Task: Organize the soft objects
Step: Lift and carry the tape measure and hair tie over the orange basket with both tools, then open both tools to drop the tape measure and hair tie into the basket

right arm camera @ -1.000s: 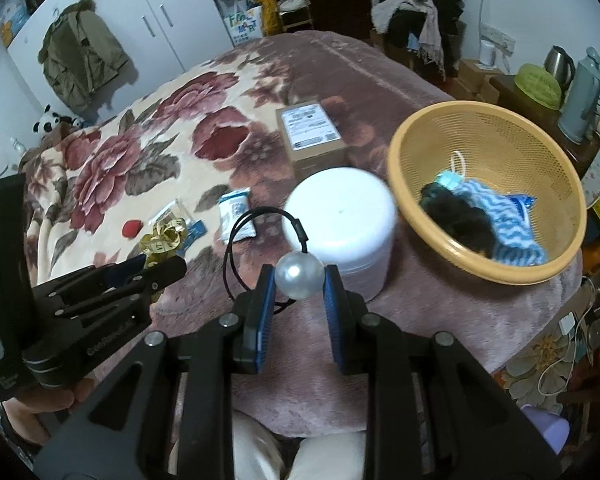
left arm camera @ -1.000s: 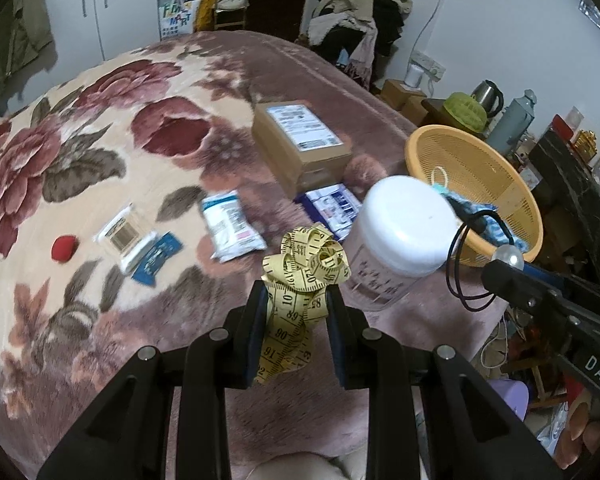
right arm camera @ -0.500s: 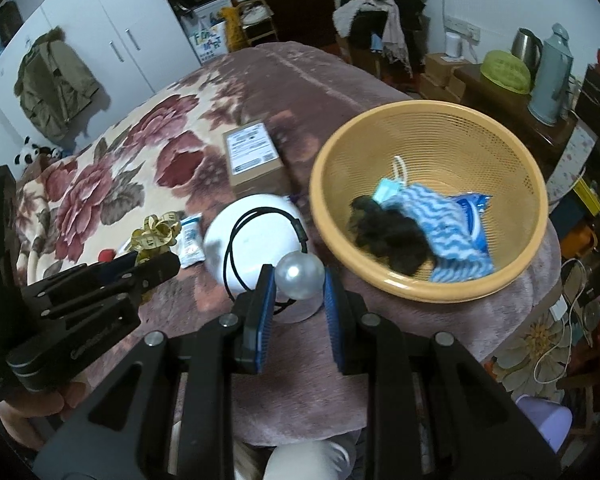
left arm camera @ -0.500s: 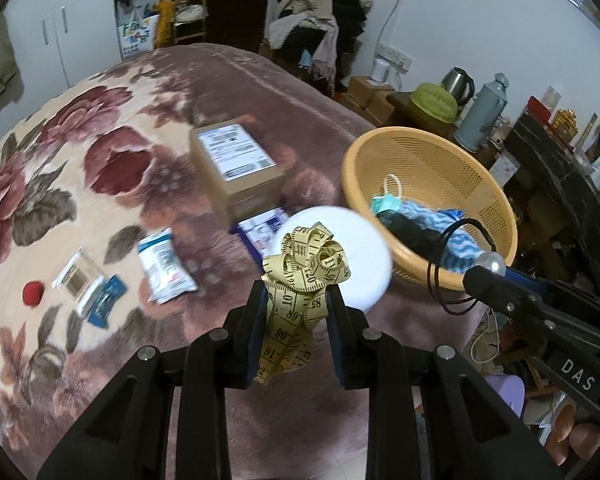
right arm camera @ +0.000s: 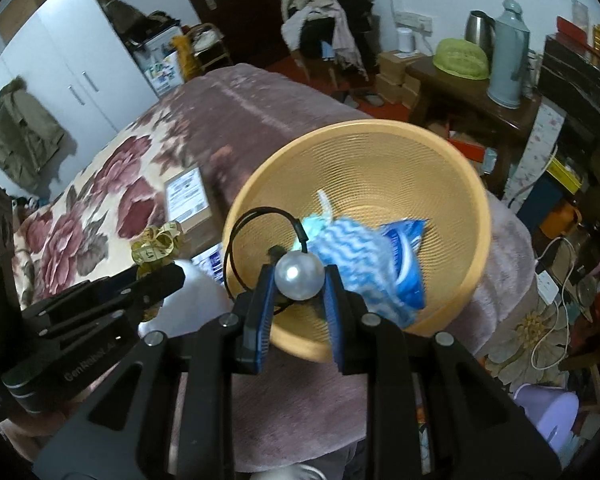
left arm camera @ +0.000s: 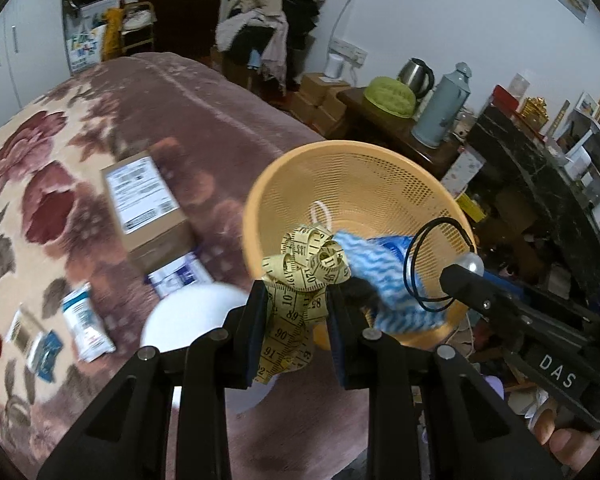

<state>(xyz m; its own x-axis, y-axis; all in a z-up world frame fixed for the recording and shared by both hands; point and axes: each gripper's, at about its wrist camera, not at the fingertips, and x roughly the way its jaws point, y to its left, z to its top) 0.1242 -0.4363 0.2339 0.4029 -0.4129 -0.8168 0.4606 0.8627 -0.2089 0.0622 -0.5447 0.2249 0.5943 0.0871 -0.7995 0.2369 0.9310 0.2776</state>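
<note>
Both grippers are now nearer the basket than a second ago. Left gripper is clamped on one tape, right gripper on one pearl hairband above the rim. One box lies on the bed.
</note>
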